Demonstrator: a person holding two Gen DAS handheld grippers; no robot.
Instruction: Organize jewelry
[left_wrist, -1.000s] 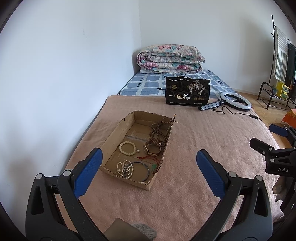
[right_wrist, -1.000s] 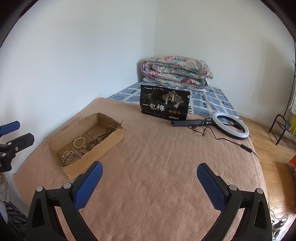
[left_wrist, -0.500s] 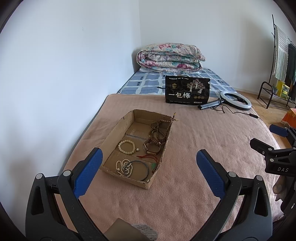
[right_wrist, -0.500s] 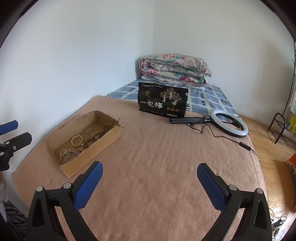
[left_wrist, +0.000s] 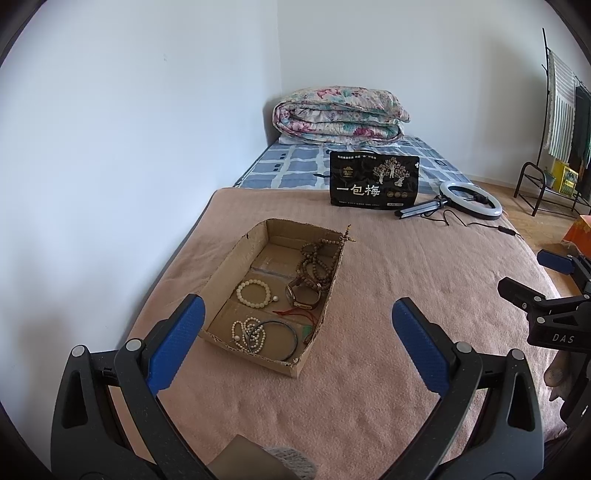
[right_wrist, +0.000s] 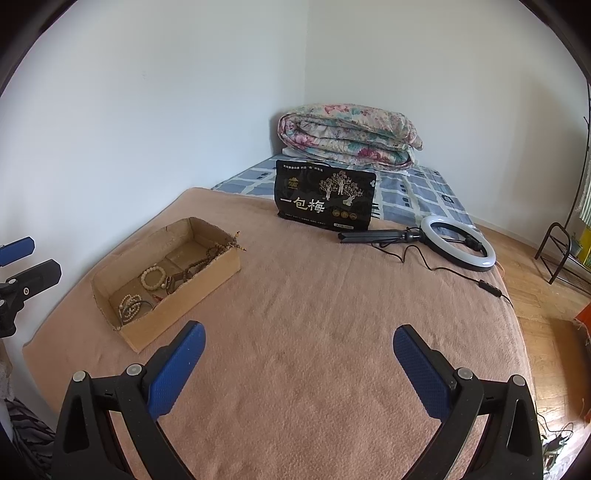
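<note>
An open cardboard box (left_wrist: 236, 254) (right_wrist: 199, 284) lies on the pink blanket. Inside it are a white bead bracelet (left_wrist: 254, 291) (right_wrist: 152, 277), a pearl strand (left_wrist: 246, 333) tangled with a dark bangle (left_wrist: 288, 341), a watch (left_wrist: 303, 296), a long brown bead string (left_wrist: 314, 261) hanging over the box's right wall, and a red cord (left_wrist: 299, 315). My left gripper (left_wrist: 297, 321) is open, hovering just short of the box's near end. Over bare blanket to the right of the box, my right gripper (right_wrist: 298, 345) is open too. Neither holds anything.
A black snack bag (left_wrist: 374, 181) (right_wrist: 325, 195) stands at the far edge of the blanket (right_wrist: 314, 295). A ring light (right_wrist: 458, 243) on a folded tripod with a trailing cable lies right of it. A folded floral quilt (left_wrist: 338, 114) sits by the wall. Wood floor and a metal rack (left_wrist: 546, 184) are at right.
Both grippers have drawn back and shifted slightly, so the box and bag sit a little farther away in view. Both stay open; nothing was picked up.
</note>
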